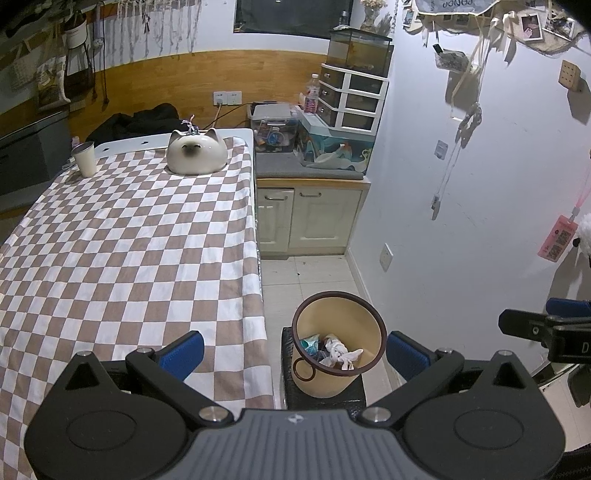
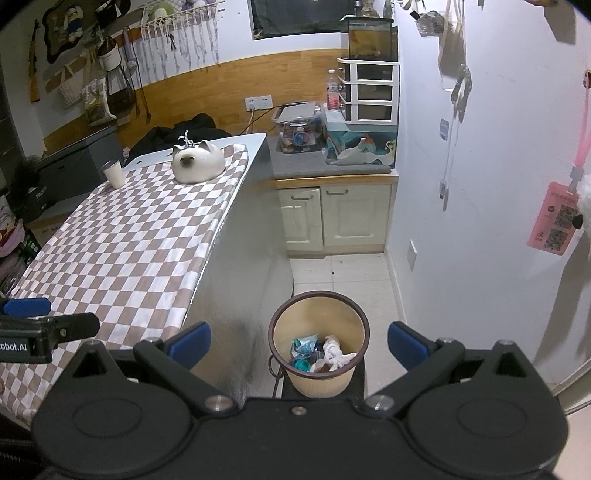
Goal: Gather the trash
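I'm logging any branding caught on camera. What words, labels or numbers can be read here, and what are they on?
"obot.AI", cut off at the frame edge: on the left tool body, right wrist view.
"D", cut off: on the right tool body, left wrist view.
Pink hanging tag: printed codes and small text, too blurred to read.
Banner at the top of the wall: letters upside down, not legible.
Bottle label: too small to read.
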The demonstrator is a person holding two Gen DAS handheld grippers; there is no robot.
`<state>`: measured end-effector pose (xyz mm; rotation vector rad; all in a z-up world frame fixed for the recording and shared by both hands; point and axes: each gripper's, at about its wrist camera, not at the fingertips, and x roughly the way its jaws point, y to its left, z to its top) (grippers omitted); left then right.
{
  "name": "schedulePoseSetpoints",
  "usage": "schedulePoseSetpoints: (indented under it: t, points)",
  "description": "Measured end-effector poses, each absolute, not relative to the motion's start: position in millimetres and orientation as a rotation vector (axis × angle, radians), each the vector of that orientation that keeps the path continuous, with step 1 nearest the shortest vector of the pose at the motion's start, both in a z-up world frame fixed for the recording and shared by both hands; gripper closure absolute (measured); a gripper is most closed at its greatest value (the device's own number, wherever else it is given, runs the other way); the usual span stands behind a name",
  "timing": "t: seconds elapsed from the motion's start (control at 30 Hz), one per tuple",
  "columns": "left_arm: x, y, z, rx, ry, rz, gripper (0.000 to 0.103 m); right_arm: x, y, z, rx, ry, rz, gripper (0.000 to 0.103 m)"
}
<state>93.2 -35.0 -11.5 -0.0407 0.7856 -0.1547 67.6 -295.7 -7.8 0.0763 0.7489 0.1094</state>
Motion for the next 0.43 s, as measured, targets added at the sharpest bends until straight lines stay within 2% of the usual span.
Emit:
schedulePoseSetpoints:
  t: [0.43]
  points:
    - [93.4,-34.7,-11.4,-0.04,0.787,-0.157,0.0,68.9,-296.1,-7.5,0.077,0.749,0.11,0.0]
